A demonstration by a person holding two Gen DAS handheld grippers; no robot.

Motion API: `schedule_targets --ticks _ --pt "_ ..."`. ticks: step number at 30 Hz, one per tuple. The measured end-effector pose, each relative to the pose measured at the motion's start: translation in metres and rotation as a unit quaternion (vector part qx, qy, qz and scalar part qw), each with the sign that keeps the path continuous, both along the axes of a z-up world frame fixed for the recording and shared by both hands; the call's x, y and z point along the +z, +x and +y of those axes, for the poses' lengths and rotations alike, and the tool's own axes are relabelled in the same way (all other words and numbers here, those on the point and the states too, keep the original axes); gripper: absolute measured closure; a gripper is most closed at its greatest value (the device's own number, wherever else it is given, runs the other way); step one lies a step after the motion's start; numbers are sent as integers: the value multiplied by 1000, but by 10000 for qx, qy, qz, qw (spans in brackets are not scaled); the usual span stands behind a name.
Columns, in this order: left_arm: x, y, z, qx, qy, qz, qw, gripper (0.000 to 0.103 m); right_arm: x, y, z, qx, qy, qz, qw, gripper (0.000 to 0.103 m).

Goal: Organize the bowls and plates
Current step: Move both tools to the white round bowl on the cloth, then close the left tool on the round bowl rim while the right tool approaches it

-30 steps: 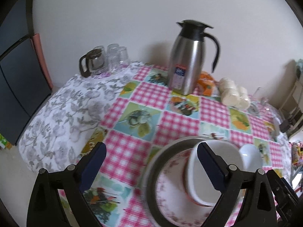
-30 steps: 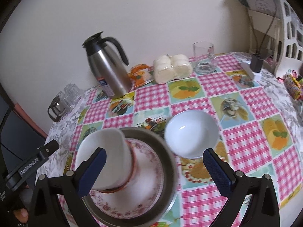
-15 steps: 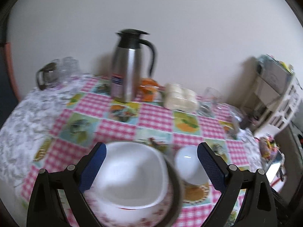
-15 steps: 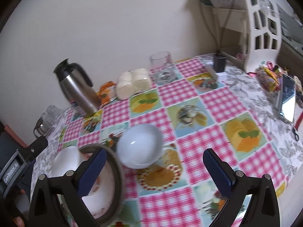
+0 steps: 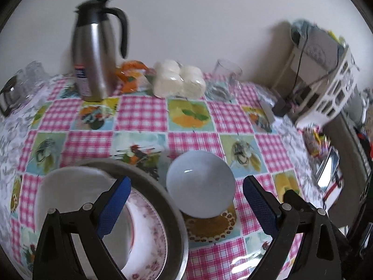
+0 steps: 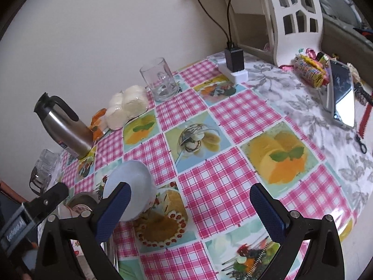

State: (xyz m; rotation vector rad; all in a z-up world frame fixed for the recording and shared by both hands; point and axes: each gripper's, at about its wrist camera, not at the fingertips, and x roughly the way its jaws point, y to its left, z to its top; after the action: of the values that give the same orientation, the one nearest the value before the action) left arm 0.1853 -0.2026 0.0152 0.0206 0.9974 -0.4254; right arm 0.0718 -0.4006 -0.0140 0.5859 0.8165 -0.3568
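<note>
Our left gripper [image 5: 185, 200] and right gripper [image 6: 190, 206] look alike: black triangular plastic frames with silver screws at the joints, each finger faced with a blue textured pad [image 5: 257, 204]. White lettering marks the left gripper's black body in the right wrist view.

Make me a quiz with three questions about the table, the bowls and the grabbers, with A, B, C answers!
1. Where is the small white bowl?
A. inside the metal jug
B. on the tablecloth, right of the plate
C. on the floor

2. What colour are the grabber finger pads?
A. blue
B. yellow
C. green

3. How is the left grabber?
A. shut on a spoon
B. shut on the jug
C. open, holding nothing

Answers: 1 B, the bowl sits on the cloth beside the flowery plate. 2 A, both pads look blue. 3 C, its fingers stand wide apart with nothing between them.
</note>
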Motion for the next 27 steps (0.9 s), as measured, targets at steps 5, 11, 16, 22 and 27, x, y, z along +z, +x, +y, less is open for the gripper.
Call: schedule_targets --ticks 5,11,16,22,27 --pt "-12 15 -25 -51 525 244 9983 6 -16 14 9 205 -19 120 9997 0" --pt "-30 33 -48 -236 1025 578 9928 6 -35 30 21 451 123 211 9987 11" --pt "-51 48 -58 -223 1496 794 9853 7 -45 42 30 622 180 218 9977 23" --pt "-73 62 -63 -195 1862 994 9773 18 -60 55 38 762 315 268 9962 35" --pt "-87 73 -65 -193 1982 1166 9730 29 -70 63 39 787 405 330 9955 41"
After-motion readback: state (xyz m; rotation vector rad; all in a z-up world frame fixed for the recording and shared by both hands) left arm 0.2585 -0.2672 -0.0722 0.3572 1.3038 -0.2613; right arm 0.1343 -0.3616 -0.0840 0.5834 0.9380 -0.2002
